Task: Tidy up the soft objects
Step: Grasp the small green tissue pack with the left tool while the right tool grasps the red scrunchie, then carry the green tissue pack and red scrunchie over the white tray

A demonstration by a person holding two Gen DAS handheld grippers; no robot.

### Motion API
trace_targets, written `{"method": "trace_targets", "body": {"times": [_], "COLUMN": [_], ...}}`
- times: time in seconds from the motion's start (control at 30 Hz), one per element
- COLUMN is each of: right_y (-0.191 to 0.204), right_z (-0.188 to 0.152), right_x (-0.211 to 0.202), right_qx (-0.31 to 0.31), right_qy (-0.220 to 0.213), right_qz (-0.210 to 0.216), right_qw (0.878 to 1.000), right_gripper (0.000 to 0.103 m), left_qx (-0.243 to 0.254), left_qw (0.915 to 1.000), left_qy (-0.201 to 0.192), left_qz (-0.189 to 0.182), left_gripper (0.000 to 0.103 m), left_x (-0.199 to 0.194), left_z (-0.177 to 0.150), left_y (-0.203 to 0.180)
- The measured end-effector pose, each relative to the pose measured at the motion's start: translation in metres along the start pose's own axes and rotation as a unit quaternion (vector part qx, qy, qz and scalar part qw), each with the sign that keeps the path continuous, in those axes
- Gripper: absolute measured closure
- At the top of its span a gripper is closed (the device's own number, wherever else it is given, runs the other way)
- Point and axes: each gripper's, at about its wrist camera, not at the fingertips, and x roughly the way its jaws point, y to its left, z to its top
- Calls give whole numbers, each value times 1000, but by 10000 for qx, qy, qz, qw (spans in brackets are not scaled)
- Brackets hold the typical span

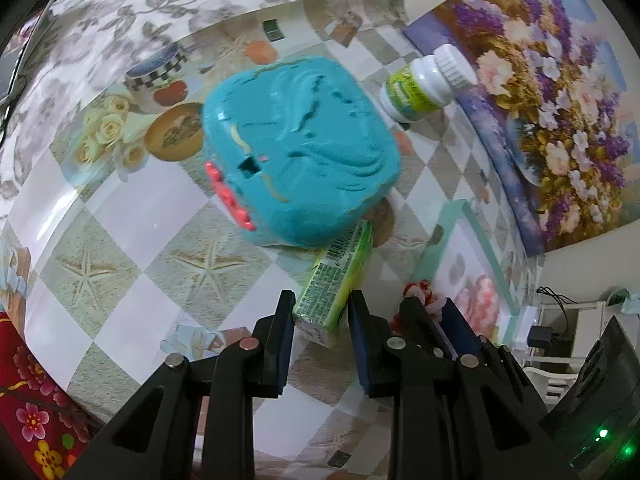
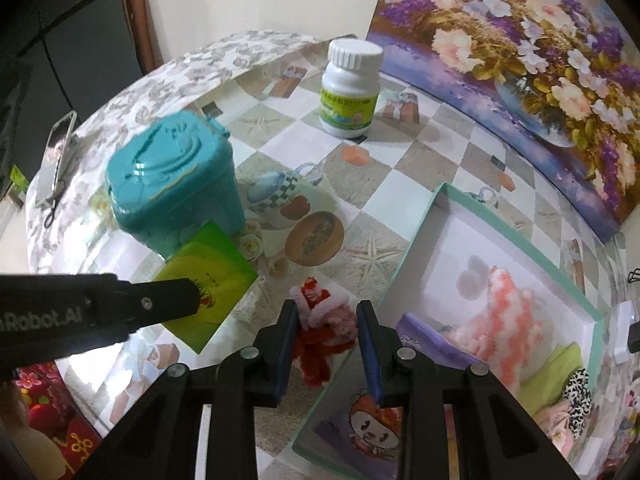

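My left gripper (image 1: 320, 316) pinches the green tissue pack (image 1: 334, 280) near the teal tin (image 1: 296, 148); my right gripper (image 2: 326, 320) pinches the red-and-pink plush toy (image 2: 326, 320) left of the box (image 2: 516, 236).

I am working in a home: my table (image 2: 400, 184) wears a printed vinyl cloth of teacups, roses and starfish, a flower painting (image 2: 520, 52) leans against the plain wall, and a red floral fabric (image 1: 28, 420) lies below the table edge, with a white plastic chair (image 1: 556, 380) nearby.
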Motion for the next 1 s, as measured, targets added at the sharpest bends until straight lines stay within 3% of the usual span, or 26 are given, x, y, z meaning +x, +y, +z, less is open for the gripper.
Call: {"method": "trace_targets", "body": {"times": [0.3,0.5,0.83,1.0], "right_y": [-31,-62,-140,-180], "right_z": [8,10,-10,-33], "right_x": [-39,-73,-123,-130], "right_qx": [530,1002,2059,2636], "right_qy": [-579,-1129,-1727,-1720], "right_qz": [11,-54,-641,-892], "right_qw": [9969,9885,9611,9450], "right_gripper": [71,71,71,71], "left_qx": [412,954,1895,2291], "left_qw": [9982,9907,9649,9522], "left_qy": [-271,-622,-993,-851], "left_qz": [-343,-747,-1521,-1833], "left_gripper": [75,75,75,75], "left_x": [-17,-35,-51,-44], "left_z": [-4,-8,-24,-41], "left_y": [-26,-57,-112,-140]}}
